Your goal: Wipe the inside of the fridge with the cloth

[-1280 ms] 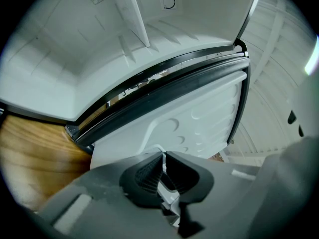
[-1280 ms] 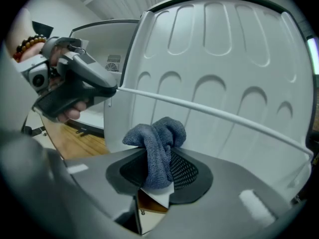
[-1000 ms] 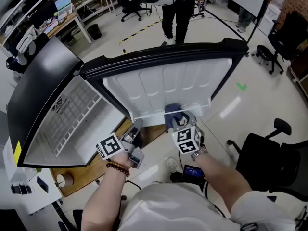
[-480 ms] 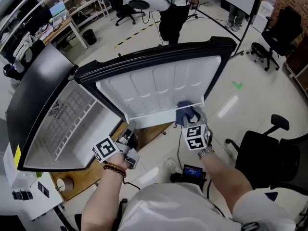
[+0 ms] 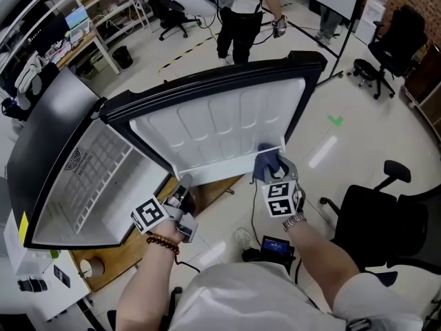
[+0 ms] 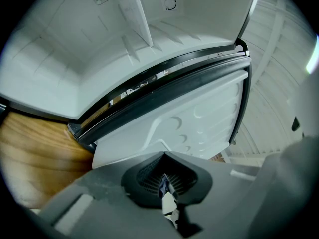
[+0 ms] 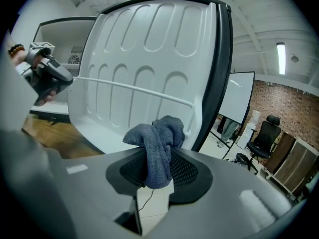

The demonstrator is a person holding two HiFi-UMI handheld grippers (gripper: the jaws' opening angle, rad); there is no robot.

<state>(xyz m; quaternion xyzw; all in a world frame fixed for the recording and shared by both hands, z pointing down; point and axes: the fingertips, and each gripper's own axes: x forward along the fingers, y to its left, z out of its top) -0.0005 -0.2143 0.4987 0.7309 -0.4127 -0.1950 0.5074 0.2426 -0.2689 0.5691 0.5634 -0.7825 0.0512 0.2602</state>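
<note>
Pale glossy floor (image 5: 344, 143) and a black office chair (image 5: 386, 219) are surrounding the small fridge (image 5: 48, 129), which is standing open on a wooden board (image 5: 127, 247).

The door (image 5: 207, 126) is turning its white liner to you: hard, smooth plastic moulded in rounded ribs, with a thin white rail (image 7: 134, 88) crossing it. Your right gripper (image 7: 159, 171) is clenching the cloth (image 7: 157, 136), a soft grey-blue terry bunched into a lump, just beside the rail's end at the liner's lower corner. Your left gripper (image 6: 164, 183) is closed on nothing, near the door's lower corner on the fridge side. I think you are doing the door liner now: be pressing the lump flat into each hollow and following the ribs, because only the cloth's tip may be touching. The cavity with its wire shelf (image 5: 96, 178) is probably waiting.
</note>
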